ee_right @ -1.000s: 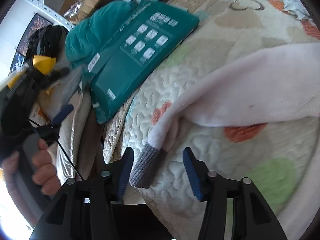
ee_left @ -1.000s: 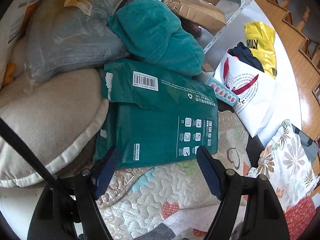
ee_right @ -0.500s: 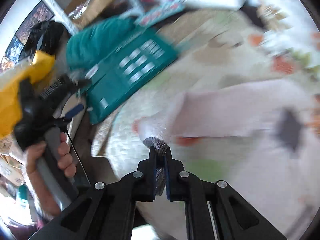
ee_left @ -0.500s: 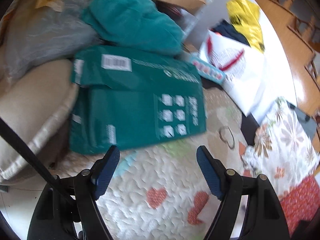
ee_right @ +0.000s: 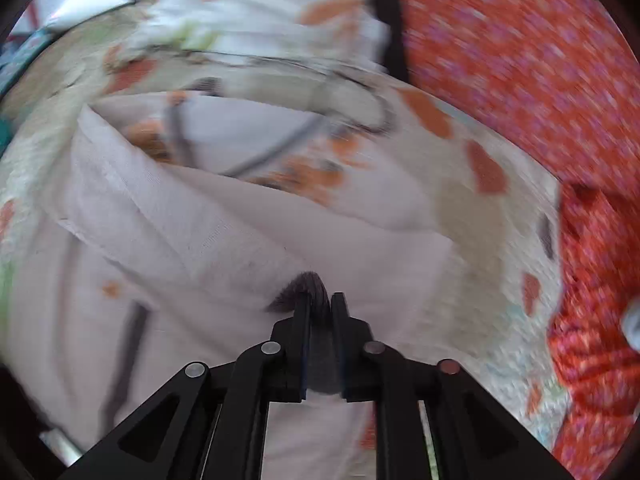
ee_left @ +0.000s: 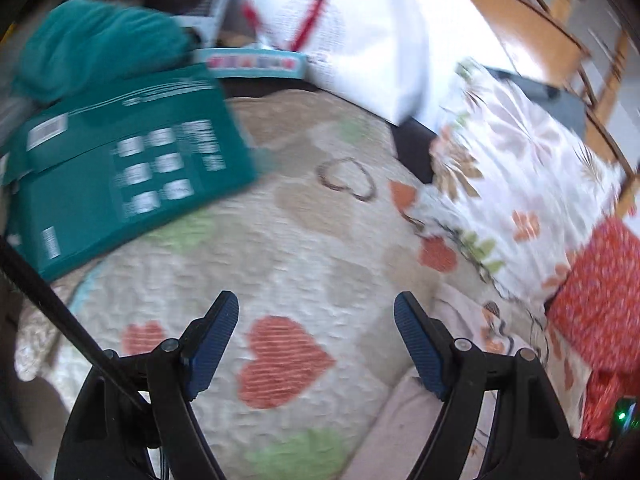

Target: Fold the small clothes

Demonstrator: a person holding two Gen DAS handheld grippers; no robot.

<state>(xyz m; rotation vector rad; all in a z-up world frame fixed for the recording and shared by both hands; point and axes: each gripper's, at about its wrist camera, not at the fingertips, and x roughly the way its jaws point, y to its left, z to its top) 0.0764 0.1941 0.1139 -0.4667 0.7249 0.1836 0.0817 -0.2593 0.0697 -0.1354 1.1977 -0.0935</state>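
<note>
Right gripper pinches ribbed grey cuff of soft pink garment; jaws eased slightly. Left gripper wide, empty, over quilted heart-print blanket.

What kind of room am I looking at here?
Probably a lived-in bedroom or spare room at home: a heart-patterned quilt covers the surface, a floral pillow lies at its edge, and shopping bags are piled beside wooden furniture.

Both tongs are black plastic — blue ribbed pads, round silver screws.
</note>
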